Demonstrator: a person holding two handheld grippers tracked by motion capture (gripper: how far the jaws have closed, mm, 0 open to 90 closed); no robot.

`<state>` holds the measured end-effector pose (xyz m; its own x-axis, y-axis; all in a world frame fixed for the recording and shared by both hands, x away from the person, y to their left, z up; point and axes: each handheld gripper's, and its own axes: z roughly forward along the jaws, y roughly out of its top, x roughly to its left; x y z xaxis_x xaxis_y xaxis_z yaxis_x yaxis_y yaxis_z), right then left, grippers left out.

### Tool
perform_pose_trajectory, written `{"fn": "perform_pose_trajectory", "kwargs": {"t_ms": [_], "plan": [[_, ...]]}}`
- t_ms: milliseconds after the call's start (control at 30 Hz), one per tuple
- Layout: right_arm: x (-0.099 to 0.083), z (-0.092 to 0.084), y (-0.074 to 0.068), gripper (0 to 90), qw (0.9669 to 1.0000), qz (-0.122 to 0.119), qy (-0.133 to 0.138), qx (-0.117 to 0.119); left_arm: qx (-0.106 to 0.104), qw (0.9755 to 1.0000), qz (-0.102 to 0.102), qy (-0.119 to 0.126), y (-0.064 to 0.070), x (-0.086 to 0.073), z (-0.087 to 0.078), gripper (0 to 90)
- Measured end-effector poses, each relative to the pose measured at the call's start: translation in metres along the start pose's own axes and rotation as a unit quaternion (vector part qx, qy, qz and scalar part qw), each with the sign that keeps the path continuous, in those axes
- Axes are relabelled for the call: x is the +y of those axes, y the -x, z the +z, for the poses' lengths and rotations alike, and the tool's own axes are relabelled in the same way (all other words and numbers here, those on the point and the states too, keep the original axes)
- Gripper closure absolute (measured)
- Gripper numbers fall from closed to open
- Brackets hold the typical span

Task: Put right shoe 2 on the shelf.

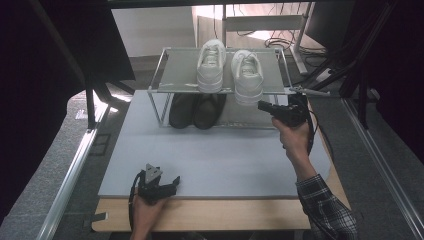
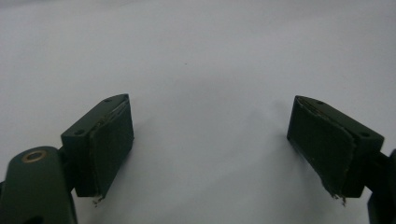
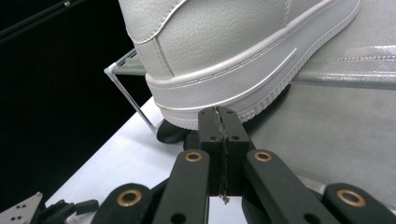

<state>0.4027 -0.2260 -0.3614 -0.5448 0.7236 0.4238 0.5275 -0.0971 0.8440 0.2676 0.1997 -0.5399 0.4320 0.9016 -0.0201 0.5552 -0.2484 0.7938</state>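
The right gripper (image 1: 264, 106) has its jaws pressed together with nothing between them, their tips just below and in front of the heel of the right-hand white leather sneaker (image 1: 247, 75). Whether the tips touch its sole cannot be told. That heel juts over the front edge of the two-tier metal-framed shoe rack (image 1: 180, 75), and the right gripper view cuts off the sneaker's top and toe. Left of that gripper, the other white leather sneaker (image 1: 211, 65) stands on the same top shelf. Below, a pair of dark shoes (image 1: 196, 111) sits in shadow, hard to make out. The left gripper (image 1: 170, 184) rests well apart at the near edge of the pale grey mat (image 1: 225, 160), jaws spread wide and empty.
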Motion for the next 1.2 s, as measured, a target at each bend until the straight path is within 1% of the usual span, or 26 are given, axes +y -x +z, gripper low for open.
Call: {"fn": "perform_pose_trajectory", "kwargs": {"t_ms": [33, 100, 133, 167, 267, 333, 367, 433, 467, 633, 733, 1000, 1200], "plan": [[0.000, -0.001, 0.000, 89.6, 1.0000, 0.002, 0.000, 0.000, 0.000, 1.0000, 0.000, 0.000, 0.000, 0.000, 0.000, 14.4], [-0.001, -0.001, 0.000, 89.5, 0.9999, 0.004, -0.003, 0.015, 0.000, 1.0000, 0.000, 0.000, 0.000, 0.000, 0.000, 14.4], [-0.002, -0.001, -0.001, 89.5, 0.9999, 0.002, -0.004, 0.015, 0.000, 1.0000, 0.000, 0.000, 0.000, 0.000, 0.000, 14.4], [-0.002, 0.000, -0.002, 89.5, 0.9999, -0.006, -0.005, 0.010, 0.000, 1.0000, 0.000, 0.000, 0.000, 0.000, 0.000, 14.4], [-0.001, 0.002, -0.001, 89.6, 0.9999, -0.002, -0.002, 0.014, 0.000, 1.0000, 0.000, 0.000, 0.000, 0.000, 0.000, 14.4], [-0.001, 0.004, -0.001, 89.6, 0.9999, -0.007, -0.001, 0.009, 0.000, 1.0000, 0.000, 0.000, 0.000, 0.000, 0.000, 14.4], [-0.001, 0.004, -0.001, 89.6, 0.9999, -0.002, 0.001, 0.011, 0.000, 1.0000, 0.000, 0.000, 0.000, 0.000, 0.000, 14.4], [0.000, 0.006, -0.001, 89.6, 0.9999, 0.000, 0.000, 0.010, 0.000, 1.0000, 0.000, 0.000, 0.000, 0.000, 0.000, 14.4], [0.000, 0.008, 0.000, 89.6, 1.0000, -0.003, 0.002, 0.009, 0.000, 1.0000, 0.000, 0.000, 0.000, 0.000, 0.000, 14.4], [0.003, 0.019, 0.000, 89.7, 1.0000, 0.004, -0.002, 0.002, 0.000, 1.0000, 0.000, -0.001, 0.000, 0.000, 0.000, 14.4], [0.005, 0.027, 0.001, 89.7, 0.9999, 0.013, 0.000, 0.005, 0.000, 1.0000, 0.000, -0.001, 0.000, 0.000, 0.000, 14.4], [0.009, 0.047, 0.000, 89.7, 0.9998, 0.018, 0.001, -0.002, 0.000, 1.0000, 0.000, -0.001, 0.000, 0.000, 0.000, 14.4], [0.011, 0.057, -0.002, 89.7, 0.9997, 0.021, 0.003, -0.006, 0.000, 1.0000, 0.000, -0.001, 0.000, 0.000, 0.000, 14.4]]}}
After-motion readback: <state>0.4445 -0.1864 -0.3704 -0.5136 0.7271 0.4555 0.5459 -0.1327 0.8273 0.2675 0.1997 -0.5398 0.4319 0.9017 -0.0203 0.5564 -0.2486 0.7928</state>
